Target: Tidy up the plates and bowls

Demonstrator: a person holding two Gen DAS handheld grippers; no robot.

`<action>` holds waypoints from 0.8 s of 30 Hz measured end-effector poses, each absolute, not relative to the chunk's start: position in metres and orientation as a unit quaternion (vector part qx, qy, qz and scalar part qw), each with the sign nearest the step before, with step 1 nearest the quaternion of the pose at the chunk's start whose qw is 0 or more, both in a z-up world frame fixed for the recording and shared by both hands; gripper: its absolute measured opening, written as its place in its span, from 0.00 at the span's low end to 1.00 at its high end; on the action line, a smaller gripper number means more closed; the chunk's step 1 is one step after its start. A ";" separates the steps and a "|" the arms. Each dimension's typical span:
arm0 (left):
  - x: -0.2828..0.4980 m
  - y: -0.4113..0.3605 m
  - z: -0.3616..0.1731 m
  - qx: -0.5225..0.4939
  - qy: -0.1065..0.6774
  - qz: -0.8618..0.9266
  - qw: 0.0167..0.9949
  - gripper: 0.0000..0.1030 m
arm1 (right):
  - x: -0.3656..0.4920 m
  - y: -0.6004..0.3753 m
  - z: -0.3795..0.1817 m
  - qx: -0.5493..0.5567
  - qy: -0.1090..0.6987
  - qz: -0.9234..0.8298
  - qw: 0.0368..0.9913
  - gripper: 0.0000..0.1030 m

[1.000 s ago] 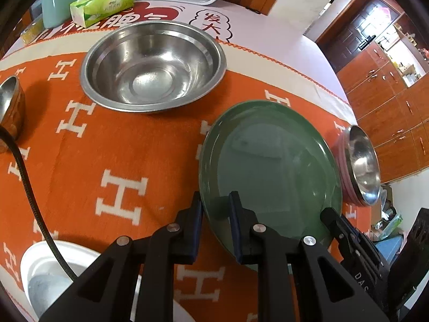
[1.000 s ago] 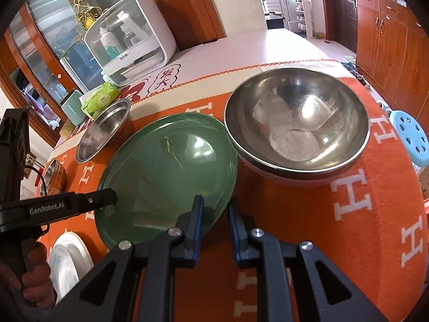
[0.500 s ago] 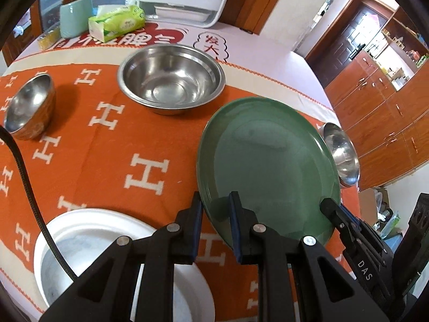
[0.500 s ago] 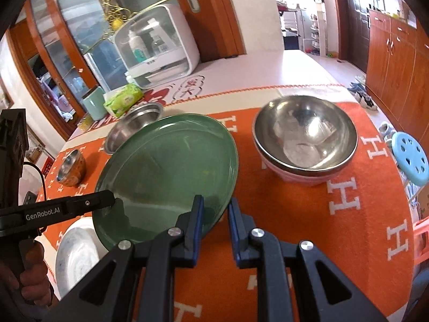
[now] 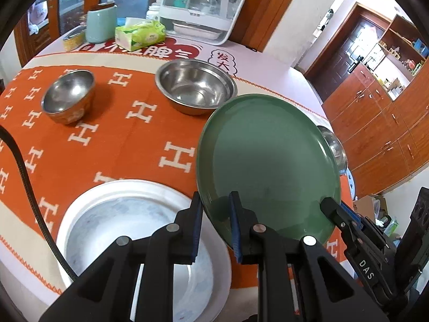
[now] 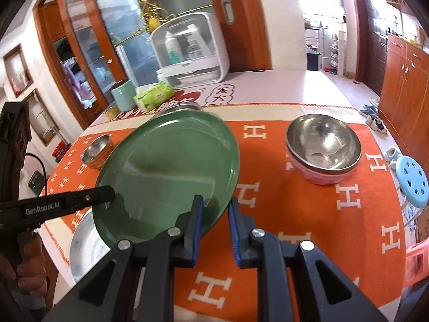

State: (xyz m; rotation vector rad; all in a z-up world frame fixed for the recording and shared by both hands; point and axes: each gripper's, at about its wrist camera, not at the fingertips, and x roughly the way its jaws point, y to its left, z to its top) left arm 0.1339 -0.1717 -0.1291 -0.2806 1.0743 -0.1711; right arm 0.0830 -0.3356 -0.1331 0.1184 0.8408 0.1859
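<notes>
A green plate hangs tilted above the orange cloth, held by its rim on two opposite sides. My left gripper is shut on its near edge. In the right wrist view the green plate has my right gripper shut on its other edge, with the left gripper's finger across from it. A white plate lies below and to the left. On the cloth stand a small steel bowl, a wider steel bowl, and a steel bowl nested in a pink one.
At the far side of the table stand a tissue pack, a mint canister and a white storage box. A blue stool and a pink stool stand past the table's right edge. A black cable crosses the left.
Both grippers have risen with the green plate and carried it back toward the white plate, which now shows much larger. The table and its bowls look farther away.
</notes>
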 end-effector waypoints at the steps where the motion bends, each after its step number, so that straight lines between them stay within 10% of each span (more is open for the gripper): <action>1: 0.132 -0.169 -0.129 -0.134 0.509 -0.080 0.847 0.17 | 0.081 -0.333 -0.132 0.055 0.407 0.093 0.907 0.18; 24: 0.080 -0.097 -0.145 -0.133 0.533 -0.069 0.833 0.17 | 0.036 -0.255 -0.144 -0.041 0.441 0.165 0.881 0.19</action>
